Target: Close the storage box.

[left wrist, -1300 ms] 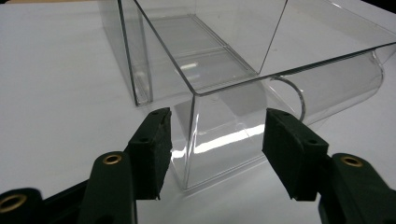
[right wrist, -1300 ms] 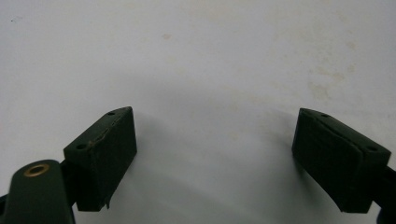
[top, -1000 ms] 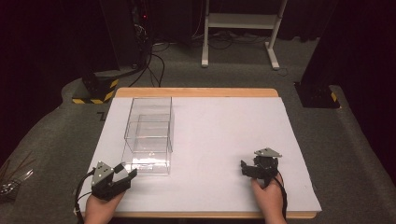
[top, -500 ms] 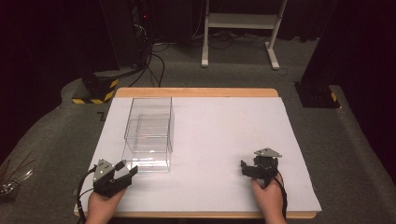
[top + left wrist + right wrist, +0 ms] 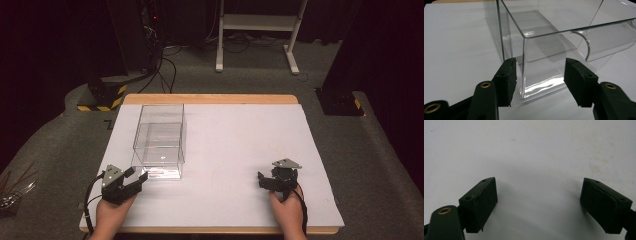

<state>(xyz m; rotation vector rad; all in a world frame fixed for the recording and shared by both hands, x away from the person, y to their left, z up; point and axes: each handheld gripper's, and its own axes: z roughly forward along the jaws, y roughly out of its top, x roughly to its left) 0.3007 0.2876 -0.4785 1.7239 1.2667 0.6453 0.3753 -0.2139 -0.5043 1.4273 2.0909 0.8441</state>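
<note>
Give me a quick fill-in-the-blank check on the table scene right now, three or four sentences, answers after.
1. The clear plastic box stands on the ____ half of the white table sheet.
2. The left tongs straddle a ____ of the box without pressing on it.
3. The box has no lid; its top is ____.
4. Between the jaws of the right tongs lies only bare ____ sheet.

Missing words: left; corner; open; white

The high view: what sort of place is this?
Probably a lab or recording studio: black curtains hang around a table covered in white, cables lie on grey carpet, and a white stand is behind.
</note>
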